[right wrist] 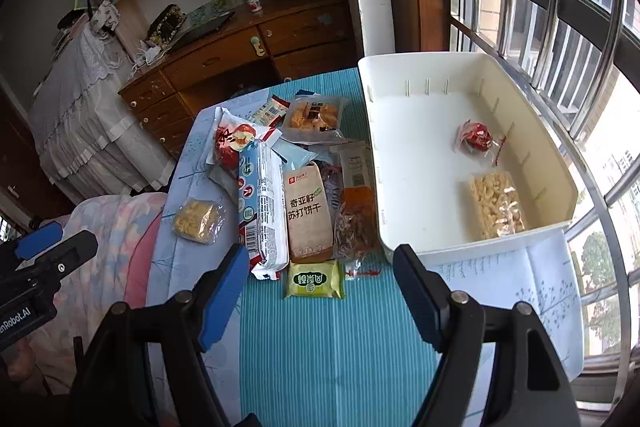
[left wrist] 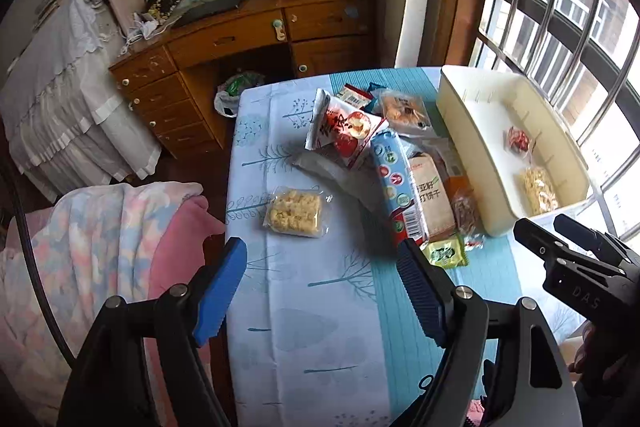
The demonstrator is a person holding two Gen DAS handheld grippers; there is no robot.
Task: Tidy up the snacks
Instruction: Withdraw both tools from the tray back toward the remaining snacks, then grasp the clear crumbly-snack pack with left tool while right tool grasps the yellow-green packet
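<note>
A pile of snack packs lies on the table: a yellow crispy-rice pack [left wrist: 295,213] [right wrist: 198,215] apart at the left, a long blue-and-white biscuit tube [left wrist: 396,183] [right wrist: 262,207], a brown cracker pack [right wrist: 308,215], a small green pack [right wrist: 315,279] [left wrist: 446,251], and a red-and-white bag [left wrist: 346,129]. A white bin [right wrist: 404,211] [left wrist: 472,147] at the right holds a red sweet [right wrist: 476,137] and a rice-crisp bar [right wrist: 496,205]. My left gripper [left wrist: 322,291] is open and empty above the cloth, near the yellow pack. My right gripper [right wrist: 320,295] is open and empty, just short of the green pack.
The table [left wrist: 320,347] has a blue patterned cloth. A folded pink blanket [left wrist: 100,255] lies at its left edge. A wooden desk [left wrist: 240,43] and shelves stand behind. A barred window [right wrist: 560,27] runs along the right, behind the bin.
</note>
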